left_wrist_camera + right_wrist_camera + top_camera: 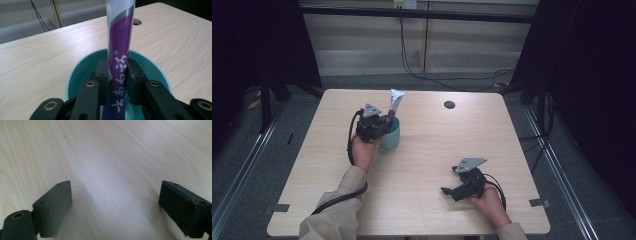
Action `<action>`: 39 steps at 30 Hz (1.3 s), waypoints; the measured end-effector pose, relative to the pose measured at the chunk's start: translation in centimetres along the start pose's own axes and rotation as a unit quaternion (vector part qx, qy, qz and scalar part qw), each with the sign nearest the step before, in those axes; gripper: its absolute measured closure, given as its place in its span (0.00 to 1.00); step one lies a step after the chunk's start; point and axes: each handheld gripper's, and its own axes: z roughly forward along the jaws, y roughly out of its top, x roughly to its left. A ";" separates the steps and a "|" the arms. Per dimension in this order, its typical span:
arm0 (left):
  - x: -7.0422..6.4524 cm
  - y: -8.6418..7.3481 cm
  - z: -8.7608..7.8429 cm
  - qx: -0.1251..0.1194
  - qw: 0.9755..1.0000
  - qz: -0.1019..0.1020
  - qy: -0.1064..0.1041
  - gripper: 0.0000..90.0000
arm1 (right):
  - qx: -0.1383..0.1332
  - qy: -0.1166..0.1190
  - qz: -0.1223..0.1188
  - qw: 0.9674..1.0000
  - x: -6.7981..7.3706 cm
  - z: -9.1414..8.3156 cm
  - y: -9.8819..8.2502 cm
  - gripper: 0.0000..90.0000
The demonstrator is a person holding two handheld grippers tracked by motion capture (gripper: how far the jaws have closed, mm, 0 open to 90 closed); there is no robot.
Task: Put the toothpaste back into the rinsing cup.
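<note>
With my left gripper clamped on the purple and white tube, I see its two black jaws pressing the tube's lower part from either side, inside the mouth of the teal cup. In the left gripper view the tube stands nearly upright, white at its upper end, with white characters on the purple band between the jaws, and its bottom end reaches down into the cup. From the high view, my left gripper sits at the cup's near left side, and the tube rises out of it, leaning slightly toward the far edge of the table. The cup stands on the left half of the light wooden table, well apart from my right gripper, which I hold low over the near right part of the tabletop. Its jaws are spread wide in the right gripper view, with bare wood grain between them. A small dark round hole sits in the table near the far edge.
</note>
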 end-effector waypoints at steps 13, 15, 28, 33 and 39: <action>-0.2 0.1 -0.1 0.006 1.000 0.010 0.011 0.79 | 0.000 0.000 0.000 1.000 0.0 0.0 0.0 0.12; -0.2 0.2 -0.2 0.006 1.000 0.014 0.012 0.79 | 0.000 0.000 0.000 1.000 0.0 0.0 0.0 0.12; 0.0 0.8 -0.7 0.013 1.000 0.004 0.013 0.67 | 0.000 0.000 0.000 1.000 0.0 0.0 0.0 0.12; 0.1 0.9 -1.0 0.012 1.000 -0.001 0.011 0.61 | 0.000 0.000 0.000 1.000 0.0 0.0 0.0 0.12; 0.2 1.3 -1.5 0.015 1.000 -0.005 0.010 0.55 | 0.000 0.000 0.000 1.000 0.0 0.0 0.0 0.12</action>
